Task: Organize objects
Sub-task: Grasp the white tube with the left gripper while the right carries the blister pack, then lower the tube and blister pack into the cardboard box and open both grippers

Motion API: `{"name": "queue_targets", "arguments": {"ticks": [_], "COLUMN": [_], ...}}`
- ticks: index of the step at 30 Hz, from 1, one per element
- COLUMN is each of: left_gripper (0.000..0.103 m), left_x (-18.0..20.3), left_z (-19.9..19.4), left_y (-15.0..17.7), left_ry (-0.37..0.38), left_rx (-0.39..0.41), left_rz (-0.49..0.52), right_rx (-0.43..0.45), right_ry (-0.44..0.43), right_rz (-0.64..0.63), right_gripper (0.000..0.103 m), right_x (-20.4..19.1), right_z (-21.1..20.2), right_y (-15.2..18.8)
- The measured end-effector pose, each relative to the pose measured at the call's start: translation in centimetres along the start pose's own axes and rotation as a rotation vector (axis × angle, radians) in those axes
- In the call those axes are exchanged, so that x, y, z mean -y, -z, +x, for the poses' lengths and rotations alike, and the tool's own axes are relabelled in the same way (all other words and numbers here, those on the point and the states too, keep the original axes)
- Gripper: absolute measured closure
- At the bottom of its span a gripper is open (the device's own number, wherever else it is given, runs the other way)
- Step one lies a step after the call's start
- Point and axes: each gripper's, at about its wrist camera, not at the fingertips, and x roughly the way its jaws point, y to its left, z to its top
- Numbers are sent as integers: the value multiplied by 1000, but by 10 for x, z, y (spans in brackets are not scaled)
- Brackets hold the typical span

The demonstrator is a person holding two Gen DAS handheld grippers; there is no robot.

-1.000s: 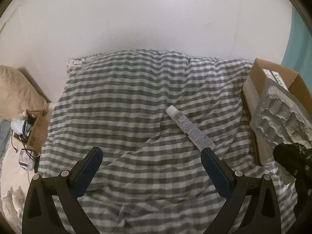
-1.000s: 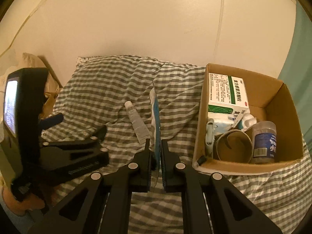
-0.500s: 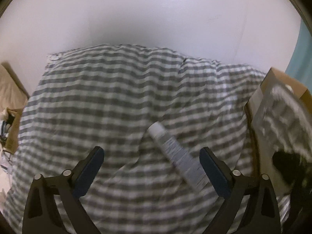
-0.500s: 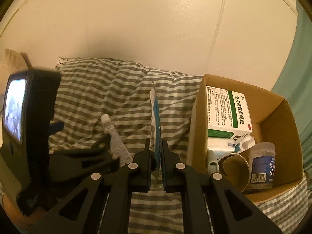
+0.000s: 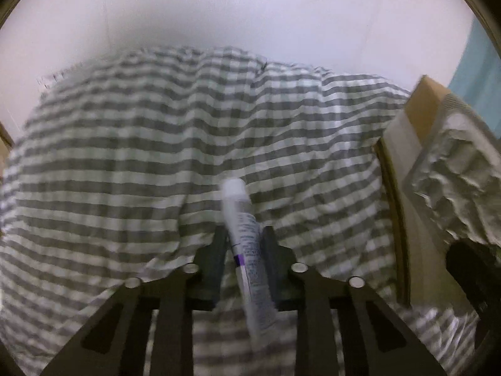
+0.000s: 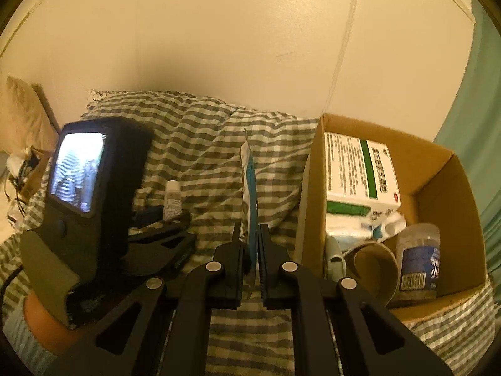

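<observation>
- A white tube (image 5: 245, 247) is clamped between the two dark fingers (image 5: 216, 250) of the left gripper (image 5: 242, 244), its capped end pointing away over a grey-and-white checked bedspread (image 5: 125, 163); its printed body runs back between the jaws toward the camera.
- Seen from the right wrist, the same tube (image 6: 172, 200) is shown standing out of the left gripper (image 6: 162, 216), whose black housing carries a small lit screen (image 6: 76, 172), left of centre.
- A thin, flat blue-and-white packet (image 6: 249, 194) is pinched on edge by the right gripper (image 6: 250, 244), its jaws closed against both faces; the packet rises upright beyond the fingertips.
- A cardboard box (image 6: 454, 188) is seen on the bedspread (image 6: 203, 144) to the right, holding a green-and-white carton (image 6: 357, 172), a brown paper cup (image 6: 375, 266) on its side and a clear jar (image 6: 418, 260) with a blue label.
- In the left wrist view the box (image 5: 419, 116) appears at the right edge, with the packet's crinkled foil face (image 5: 460, 181) in front of it.
- A plain pale wall (image 6: 235, 37) is seen at the far side.
</observation>
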Motion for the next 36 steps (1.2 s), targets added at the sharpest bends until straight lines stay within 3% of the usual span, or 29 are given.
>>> {"name": "queue_targets", "arguments": {"ticks": [3,11,15,23,31,36], "left_gripper": [85,85,85,85,85,85], "left_x": [1,16,31,74,130,152], "left_z": [-29,-137,-194,-278,-286,-259], "left_y": [4,10,3,-4,-12,-29], "left_ry": [-23,-72,-64,-7,53,102], "left_rx": [23,148,234,371,387,348], "left_rz": [14,61,79,118,182,189], "right_rx": [8,102,144,217,230,198], "right_ry": [-14,-44,-103,-87,-30,10], "right_rz": [12,8,34,39,11,-2], "right_gripper": [96,96,96,96,96,96], "right_x": [5,9,20,56,109,143], "right_z": [-10,-88,-131,-219,-260,-240], "right_y": [1,-2,-11,-21,-38,-50]}}
